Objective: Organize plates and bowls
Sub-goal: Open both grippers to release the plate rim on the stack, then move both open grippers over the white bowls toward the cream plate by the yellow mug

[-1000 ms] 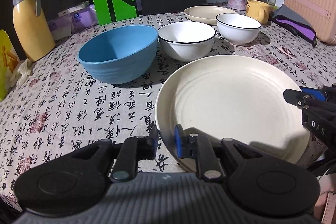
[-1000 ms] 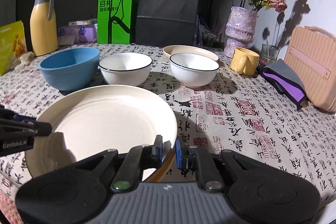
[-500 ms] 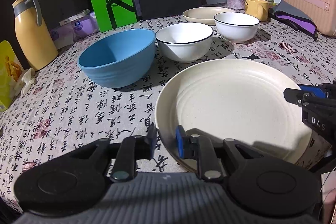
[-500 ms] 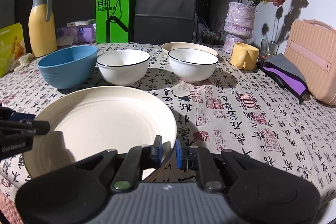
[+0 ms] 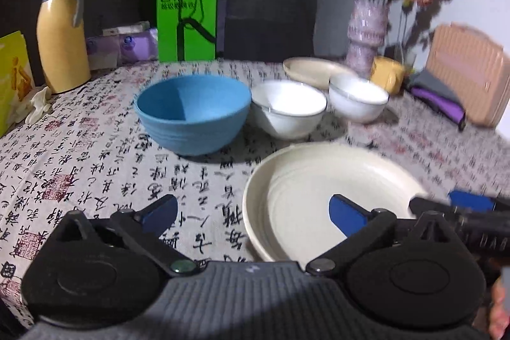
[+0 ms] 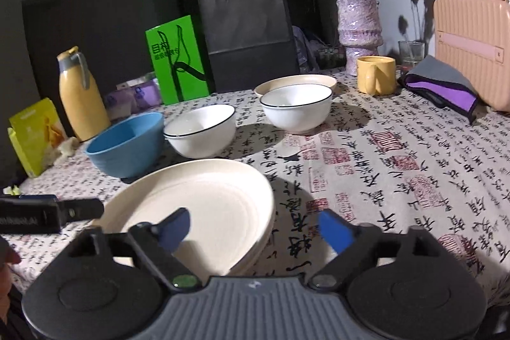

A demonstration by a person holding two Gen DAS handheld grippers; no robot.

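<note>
A large cream plate (image 5: 322,190) (image 6: 204,199) lies flat on the patterned tablecloth near the front. My left gripper (image 5: 251,214) is open, its jaws spread across the plate's left rim. My right gripper (image 6: 255,228) is open across the plate's right rim. Neither holds anything. Behind stand a blue bowl (image 5: 191,113) (image 6: 127,142), two white bowls with dark rims (image 5: 288,109) (image 5: 358,97) (image 6: 200,129) (image 6: 296,107), and a smaller cream plate (image 5: 315,69) (image 6: 296,83).
At the back stand a yellow jug (image 5: 60,34), green sign (image 5: 186,15), black paper bag (image 6: 245,21), purple vase with flowers (image 6: 358,31), yellow mug (image 6: 374,74), pink case (image 6: 475,43) and a grey-purple cloth (image 6: 443,88). A yellow packet (image 6: 32,133) stands at the left.
Both grippers have opened and let go of the large cream plate, which now rests on the table. Both have drawn back and lifted slightly.
</note>
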